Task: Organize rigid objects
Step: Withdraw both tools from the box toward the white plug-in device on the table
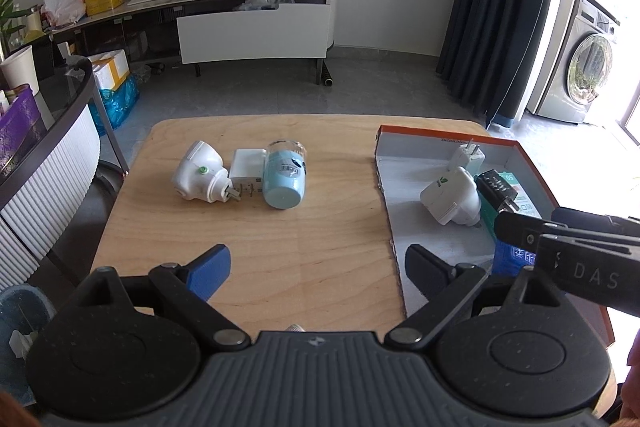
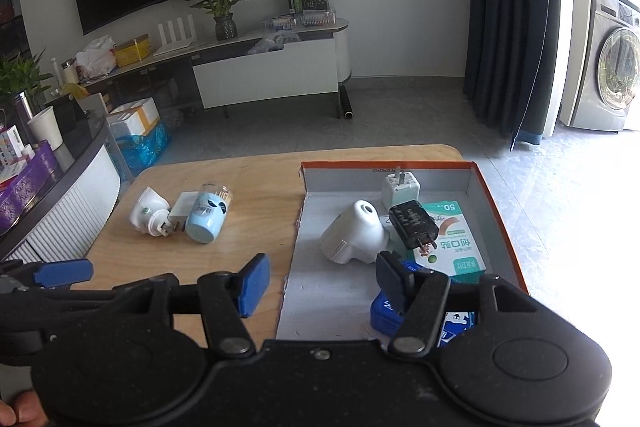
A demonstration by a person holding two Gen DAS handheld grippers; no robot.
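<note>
On the wooden table (image 1: 248,243) lie a white plug-in device (image 1: 198,173), a white adapter (image 1: 246,173) and a light blue jar (image 1: 285,179) on its side, close together; they also show in the right wrist view (image 2: 150,213), (image 2: 182,209), (image 2: 208,215). An orange-rimmed box (image 1: 424,137) (image 2: 384,167) holds a white plug-in device (image 2: 354,235), a white charger (image 2: 400,189), a black charger (image 2: 412,223) and a green-white packet (image 2: 452,247). My left gripper (image 1: 318,267) is open and empty above the table's near edge. My right gripper (image 2: 322,283) is open and empty over the box's near left corner.
A blue item (image 2: 386,311) lies in the box under the right gripper's finger. A grey-white counter (image 1: 44,155) stands left of the table. A TV stand (image 1: 256,27), dark curtain (image 1: 500,7) and washing machine (image 1: 580,67) stand beyond the table.
</note>
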